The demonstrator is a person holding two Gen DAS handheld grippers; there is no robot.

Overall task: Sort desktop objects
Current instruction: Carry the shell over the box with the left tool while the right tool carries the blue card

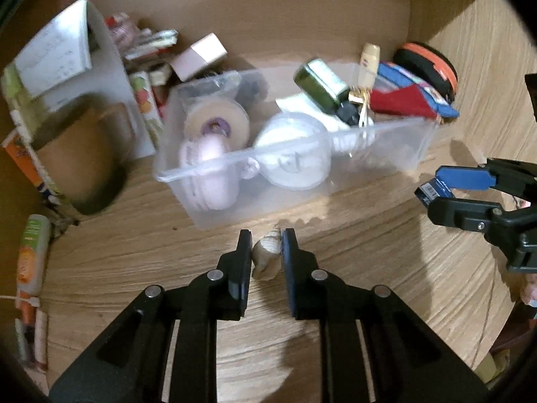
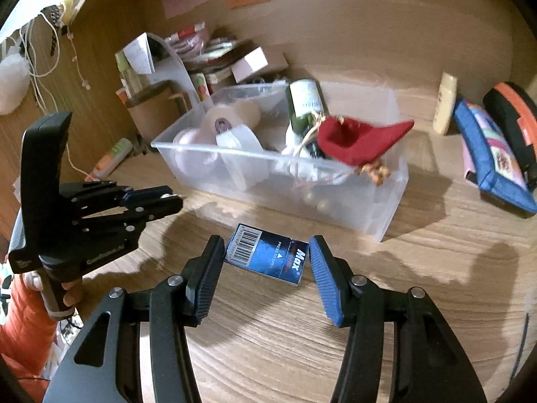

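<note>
The left claw [image 1: 266, 247] points forward and downward, its two black fingers drawn close together and pinching a small pale shell [image 1: 267, 257]; seen from the right wrist view it sits at the left, gripped by a hand [image 2: 55, 294] on its handle, an orange sleeve [image 2: 25, 329] below; the right claw [image 2: 266, 258] also tilts downward, its ribbed pads partly apart and clamped on the two sides of a small blue box [image 2: 268, 258].

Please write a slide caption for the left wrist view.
Left gripper clamps a beige spiral seashell before the clear plastic bin.
</note>
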